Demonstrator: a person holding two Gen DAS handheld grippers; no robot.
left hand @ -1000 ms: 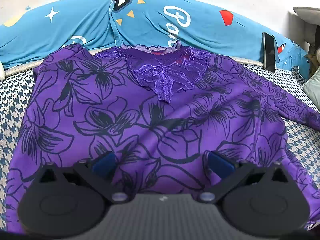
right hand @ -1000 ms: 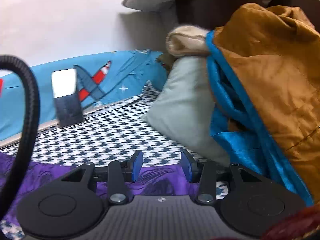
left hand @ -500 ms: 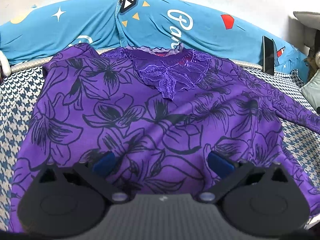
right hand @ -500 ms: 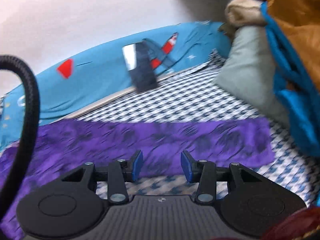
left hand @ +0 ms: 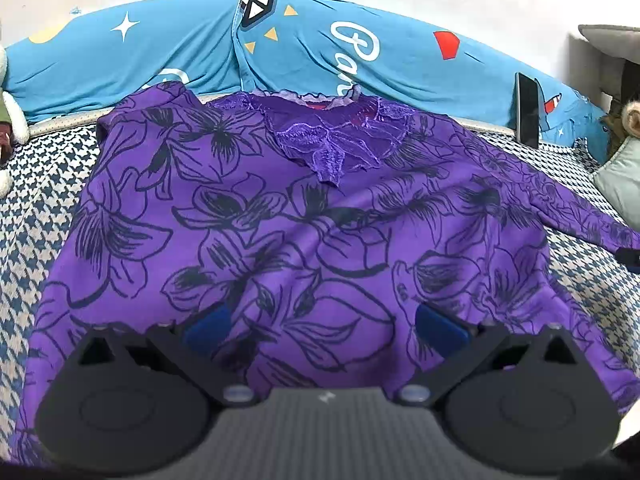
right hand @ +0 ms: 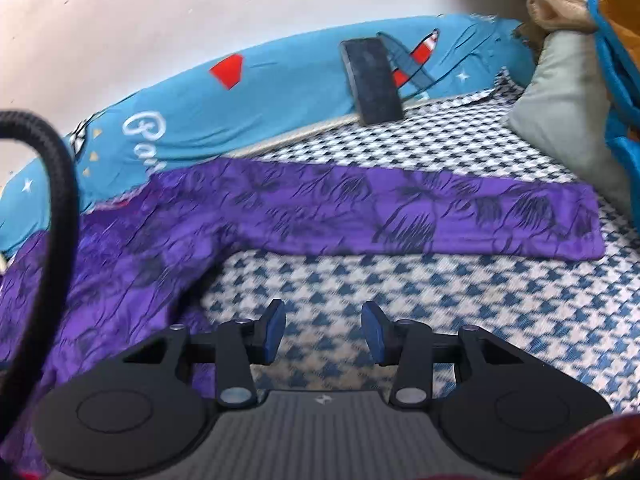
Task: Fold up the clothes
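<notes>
Across the bed (left hand: 36,184), whose houndstooth cover gives a flat working surface, a purple floral blouse (left hand: 280,208) lies spread front-up, its lace neckline (left hand: 332,140) toward the blue bolster (left hand: 168,52) along the wall. Laid out this way, the body is smoothed and ready for a first fold, which looks not yet begun.

One sleeve (right hand: 440,212) stretches straight out to the side over the cover, its cuff near the grey pillow (right hand: 568,112); extended like that, it offers an easy edge to pick up and bring across the body.

Leaning upright against the bolster, a dark phone (right hand: 374,80) stands well clear of the cloth, out of the way of folding.

Hovering over the lower body of the blouse, the left gripper (left hand: 324,324) has its jaws spread wide and empty. Below the sleeve, the right gripper (right hand: 324,332) hangs over bare cover, jaws parted with nothing between them, likely placed to reach the sleeve.
</notes>
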